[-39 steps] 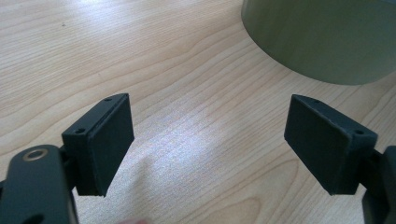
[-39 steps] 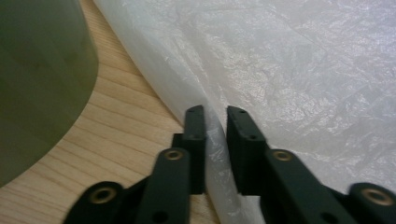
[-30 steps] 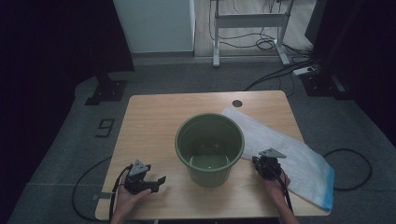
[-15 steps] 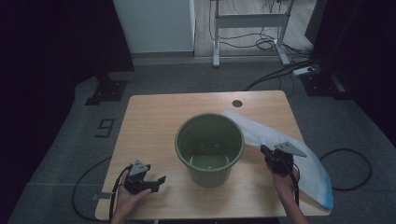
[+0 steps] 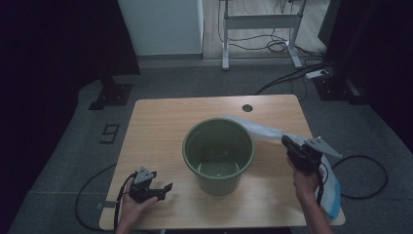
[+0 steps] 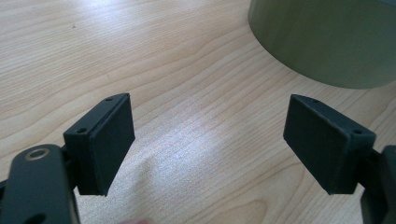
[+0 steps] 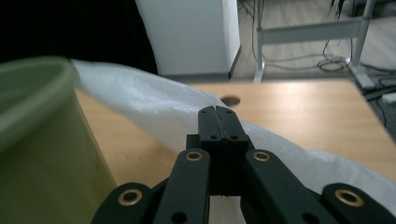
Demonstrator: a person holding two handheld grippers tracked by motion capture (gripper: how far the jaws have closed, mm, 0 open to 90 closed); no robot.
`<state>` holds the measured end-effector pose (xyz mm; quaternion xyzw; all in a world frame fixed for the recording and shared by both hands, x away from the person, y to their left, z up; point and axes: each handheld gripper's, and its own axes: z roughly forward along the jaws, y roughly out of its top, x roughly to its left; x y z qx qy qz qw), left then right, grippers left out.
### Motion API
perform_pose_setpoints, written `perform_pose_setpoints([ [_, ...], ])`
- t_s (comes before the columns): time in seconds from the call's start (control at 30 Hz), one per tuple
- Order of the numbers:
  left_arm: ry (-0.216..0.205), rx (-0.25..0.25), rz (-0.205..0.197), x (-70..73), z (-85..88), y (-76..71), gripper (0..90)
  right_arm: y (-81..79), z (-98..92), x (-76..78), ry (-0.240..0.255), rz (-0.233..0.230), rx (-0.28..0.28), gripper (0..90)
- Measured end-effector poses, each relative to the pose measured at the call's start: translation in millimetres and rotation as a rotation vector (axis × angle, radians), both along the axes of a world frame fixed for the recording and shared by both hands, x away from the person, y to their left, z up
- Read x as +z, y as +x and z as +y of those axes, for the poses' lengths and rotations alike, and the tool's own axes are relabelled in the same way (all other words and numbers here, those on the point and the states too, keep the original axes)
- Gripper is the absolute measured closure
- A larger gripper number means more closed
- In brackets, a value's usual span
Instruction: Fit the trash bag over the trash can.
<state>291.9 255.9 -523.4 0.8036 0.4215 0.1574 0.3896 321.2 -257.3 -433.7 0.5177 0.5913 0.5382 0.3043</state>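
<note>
White plastic, thin and crinkled — that's the bag [image 5: 265,130] I've got pinched in my right gripper [image 7: 218,112], its fingers [image 7: 209,122] closed flat together on a fold of the film. In the right gripper view the sheet spreads away to both sides of the closed tips, and one end of it lies against the rim of the green bucket [image 5: 218,155]. From the high view my right gripper [image 5: 292,146] is up off the bench [image 5: 160,126], just right of the bucket, and the bag stretches from it up and left to the bucket's far rim, while the rest hangs down past my right hand [image 5: 304,183] and lies at the bench's right edge.

The bucket stands upright in the middle of the bench, open side up, and I can see its bottom.

My left gripper [image 5: 160,187] sits low at the near left corner of the bench, well apart from the bag. In the left gripper view its fingers [image 6: 107,140] stand wide apart with only bare wood grain between them; they hold nothing. The bucket's green wall [image 6: 327,42] is at the top right of that view, near but not touching. A cable [image 5: 97,187] trails off the bench's left edge to the floor.
</note>
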Motion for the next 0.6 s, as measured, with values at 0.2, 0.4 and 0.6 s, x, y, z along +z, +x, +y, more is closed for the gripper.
perform_pose_setpoints([
  [0.2, -0.006, 0.009, -0.004, 0.7, 0.4, -0.3, 16.3, -5.3, -1.7, 24.1, 0.013, -0.057, 0.006, 89.4],
  [0.4, -0.011, 0.015, -0.011, 2.1, 0.1, -0.8, 16.3, -10.4, -3.3, 49.5, 0.028, -0.121, -0.001, 89.5],
  [0.6, -0.014, 0.019, -0.014, 2.3, -0.3, -0.8, 16.4, -13.2, -8.8, 78.0, 0.031, -0.177, -0.007, 89.5],
])
